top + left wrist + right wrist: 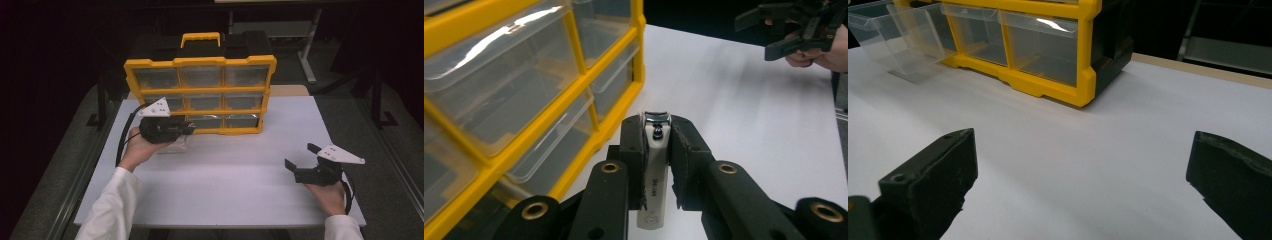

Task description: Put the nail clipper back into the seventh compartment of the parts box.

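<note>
The left tongs (657, 150) are clamped on a white nail clipper (653, 176), its chrome end poking up between the pads, and in the high view they (186, 129) hover at the lower left corner of the yellow drawer organizer (200, 95). A clear drawer (895, 42) is pulled out onto the white counter (225, 175) just beside that corner — most likely where the clipper belongs.

The step in hand looks like dropping the clipper into that drawer. To do it well, bring the clipper over the drawer's open top before loosening the grip, and keep it low so it neither bounces out nor nudges the light plastic away. The clipper sits lengthwise in the pads, so tilting its free end down into the drawer first should help — then release.

The right tongs (304, 161) stand wide with nothing between them, resting well apart near the counter's right edge; they could steady the drawer if it slides.
</note>
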Action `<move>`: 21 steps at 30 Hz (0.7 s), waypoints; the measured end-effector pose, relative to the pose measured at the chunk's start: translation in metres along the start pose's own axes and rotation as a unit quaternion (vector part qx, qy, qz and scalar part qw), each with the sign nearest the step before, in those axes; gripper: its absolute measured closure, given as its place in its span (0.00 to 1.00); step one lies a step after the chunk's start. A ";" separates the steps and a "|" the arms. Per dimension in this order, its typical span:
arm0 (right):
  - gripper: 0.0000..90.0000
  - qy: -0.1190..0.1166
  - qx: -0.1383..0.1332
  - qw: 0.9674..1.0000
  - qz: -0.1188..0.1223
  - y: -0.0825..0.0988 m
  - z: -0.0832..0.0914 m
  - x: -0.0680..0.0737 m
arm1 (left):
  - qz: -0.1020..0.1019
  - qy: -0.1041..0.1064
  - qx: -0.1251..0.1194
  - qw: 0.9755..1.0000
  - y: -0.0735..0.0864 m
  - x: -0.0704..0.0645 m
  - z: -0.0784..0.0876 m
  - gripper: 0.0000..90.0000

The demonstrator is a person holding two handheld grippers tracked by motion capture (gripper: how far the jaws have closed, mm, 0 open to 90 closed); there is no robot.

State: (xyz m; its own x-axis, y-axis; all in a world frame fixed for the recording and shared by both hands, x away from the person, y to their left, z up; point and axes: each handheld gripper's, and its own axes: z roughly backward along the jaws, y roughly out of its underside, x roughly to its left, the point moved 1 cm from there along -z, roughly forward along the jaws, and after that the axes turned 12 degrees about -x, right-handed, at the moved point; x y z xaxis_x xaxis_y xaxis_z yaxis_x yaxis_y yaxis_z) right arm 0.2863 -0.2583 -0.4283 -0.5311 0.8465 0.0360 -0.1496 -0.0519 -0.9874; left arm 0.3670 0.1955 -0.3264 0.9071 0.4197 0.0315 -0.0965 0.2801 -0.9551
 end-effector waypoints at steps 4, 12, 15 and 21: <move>0.00 0.000 -0.001 1.000 0.000 0.000 0.000 0.000 | -0.001 -0.009 -0.003 1.000 0.000 0.005 0.007 0.86; 0.00 0.000 0.001 1.000 -0.001 0.001 0.000 0.000 | 0.012 -0.034 -0.006 0.999 0.005 0.017 0.020 0.86; 0.00 0.000 0.001 1.000 -0.001 0.001 0.000 0.000 | 0.018 -0.044 -0.008 0.999 0.007 0.020 0.026 0.86; 0.00 -0.001 0.002 1.000 -0.001 0.001 -0.001 0.000 | 0.026 -0.062 -0.012 0.998 0.011 0.027 0.036 0.86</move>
State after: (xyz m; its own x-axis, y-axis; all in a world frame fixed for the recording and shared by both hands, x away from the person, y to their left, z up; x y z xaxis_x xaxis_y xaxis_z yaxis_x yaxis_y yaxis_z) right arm 0.2868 -0.2583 -0.4295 -0.5327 0.8455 0.0377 -0.1537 -0.0529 -0.9867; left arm 0.3761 0.2413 -0.3251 0.8429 0.5379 0.0156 -0.1315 0.2340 -0.9633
